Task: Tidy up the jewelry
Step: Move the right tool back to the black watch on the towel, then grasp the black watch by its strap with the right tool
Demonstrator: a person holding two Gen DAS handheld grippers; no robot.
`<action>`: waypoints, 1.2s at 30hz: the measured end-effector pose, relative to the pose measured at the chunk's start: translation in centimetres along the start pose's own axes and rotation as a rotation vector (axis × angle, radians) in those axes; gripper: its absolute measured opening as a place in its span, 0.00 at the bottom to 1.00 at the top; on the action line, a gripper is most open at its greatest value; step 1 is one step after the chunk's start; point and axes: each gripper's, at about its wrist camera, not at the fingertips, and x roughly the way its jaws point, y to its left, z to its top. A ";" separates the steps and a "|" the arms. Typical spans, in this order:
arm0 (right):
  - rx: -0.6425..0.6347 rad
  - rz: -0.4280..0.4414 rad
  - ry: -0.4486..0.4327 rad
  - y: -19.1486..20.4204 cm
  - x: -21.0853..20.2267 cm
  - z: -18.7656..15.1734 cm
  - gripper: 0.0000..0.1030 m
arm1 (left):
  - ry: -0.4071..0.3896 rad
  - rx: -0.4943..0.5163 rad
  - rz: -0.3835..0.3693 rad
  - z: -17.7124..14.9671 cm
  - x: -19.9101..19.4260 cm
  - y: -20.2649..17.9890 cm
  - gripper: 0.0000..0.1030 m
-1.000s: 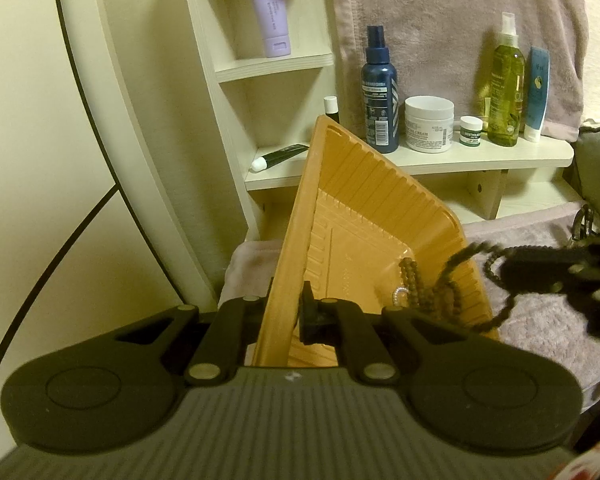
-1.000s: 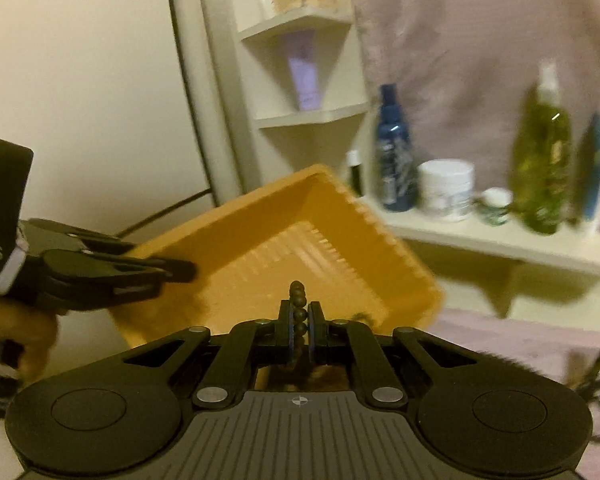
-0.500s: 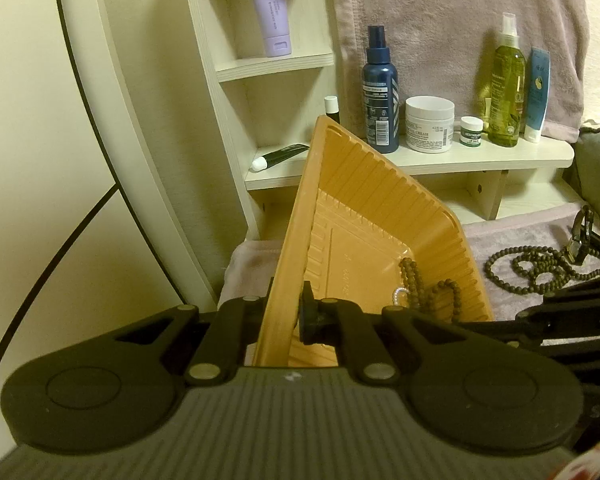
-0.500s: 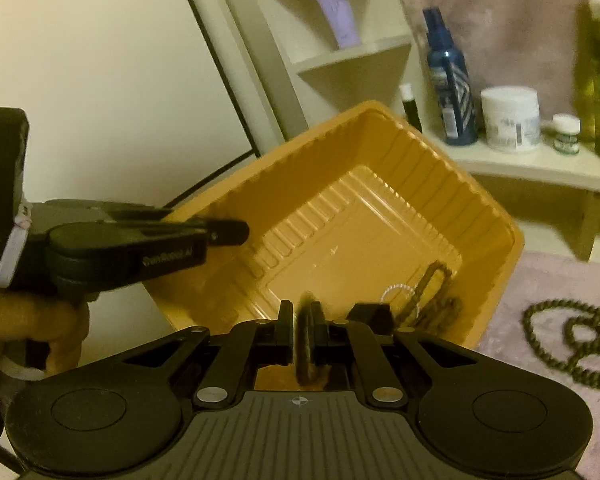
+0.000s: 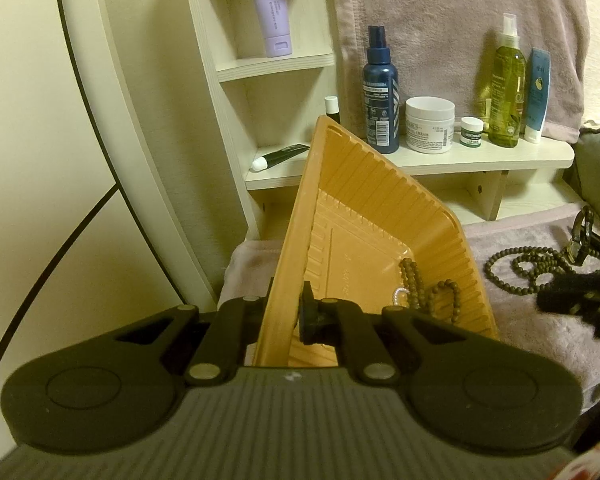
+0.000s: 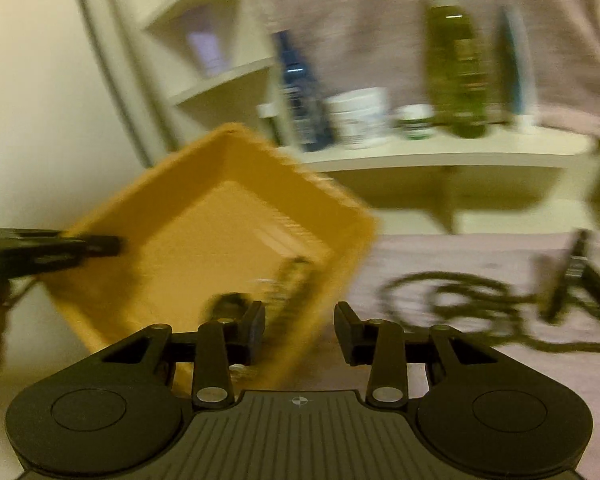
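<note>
- Our left gripper (image 5: 286,312) points forward and somewhat downward, its fingers clamped on the near wall of the orange tray (image 5: 380,200), one pad outside and one inside.
- The tray is tilted, its far corner raised toward twelve o'clock in the left wrist view and its low side toward four o'clock, over the pinkish cloth (image 5: 520,320).
- A brown bead bracelet (image 5: 414,280) lies in the tray's low corner, touching a small pale ring-like piece (image 5: 400,294) at its eight o'clock.
- Our right gripper (image 6: 300,330) points forward and downward at the tray's near edge; its jaws have just been opening and now stand apart with nothing between the pads.
- In the left wrist view, the right gripper shows at three o'clock as a dark shape just above the cloth.
- A long bead necklace (image 5: 528,268) lies coiled on the cloth at three o'clock of the tray, well apart from it, with a watch-like piece (image 5: 584,236) at its far end; we cannot tell exactly what that is.
- The right wrist view is blurred, so we cannot make out fine detail there.
- In that view the left gripper reaches in from nine o'clock, gripping the tray's wall.
</note>
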 end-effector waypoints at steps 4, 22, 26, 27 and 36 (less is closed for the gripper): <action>0.027 -0.142 -0.029 -3.5 -1.1 -0.1 0.38 | 0.000 0.000 0.000 0.0 0.0 0.0 0.06; 0.117 -0.360 -0.038 -10.7 -1.3 0.9 0.38 | 0.002 0.004 0.002 0.0 0.0 -0.1 0.06; 0.119 -0.364 -0.028 -10.9 -0.9 0.8 0.38 | 0.003 0.003 0.002 -0.1 0.0 0.0 0.06; 0.116 -0.365 -0.027 -10.9 -0.8 0.8 0.38 | 0.003 0.004 0.002 -0.1 0.0 0.0 0.06; 0.115 -0.367 -0.023 -10.9 -0.4 0.9 0.38 | 0.003 0.004 0.002 -0.1 0.0 0.0 0.06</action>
